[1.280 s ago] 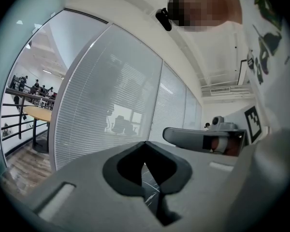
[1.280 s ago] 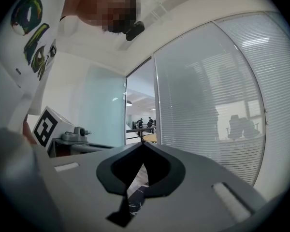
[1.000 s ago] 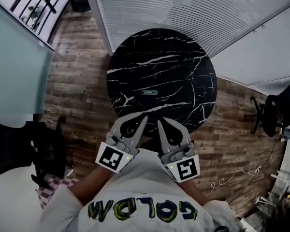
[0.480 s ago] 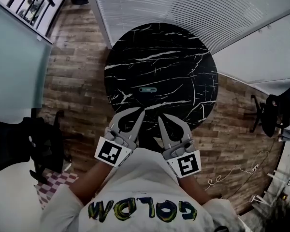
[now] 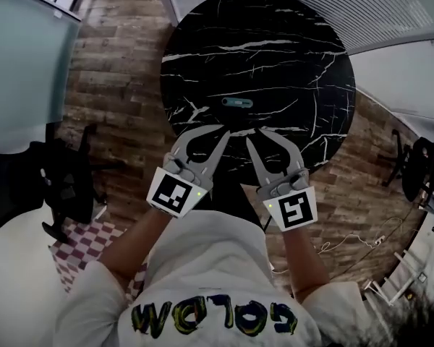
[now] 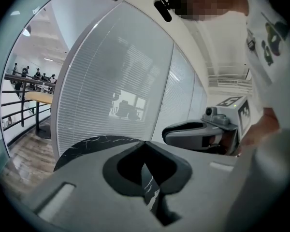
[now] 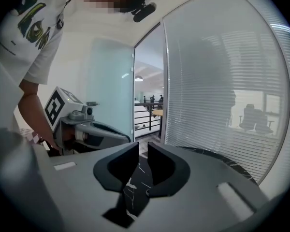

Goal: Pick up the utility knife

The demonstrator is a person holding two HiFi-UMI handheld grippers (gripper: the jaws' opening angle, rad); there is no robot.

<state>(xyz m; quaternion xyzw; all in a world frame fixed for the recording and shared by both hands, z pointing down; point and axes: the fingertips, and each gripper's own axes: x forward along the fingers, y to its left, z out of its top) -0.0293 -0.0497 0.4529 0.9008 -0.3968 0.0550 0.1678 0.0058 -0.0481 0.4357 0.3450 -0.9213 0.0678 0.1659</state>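
Note:
The utility knife (image 5: 237, 103), a slim grey-green bar, lies flat near the middle of the round black marble table (image 5: 289, 42). Both grippers hover over the table's near edge, short of the knife and side by side. My left gripper (image 5: 223, 131) is shut, its tips touching and nothing held; the left gripper view shows the same closed tips (image 6: 145, 142). My right gripper (image 5: 253, 134) is opening, and a narrow gap shows between its tips (image 7: 142, 150) with nothing in it. Neither gripper view shows the knife.
A black office chair (image 5: 58, 194) stands on the wood floor at the left and another (image 5: 419, 168) at the right. A glass wall with blinds (image 5: 390, 6) runs behind the table. A white cable (image 5: 333, 248) lies on the floor at the right.
Both grippers have come down and forward to the table's near edge, closer to the knife. The right jaws have parted a little.

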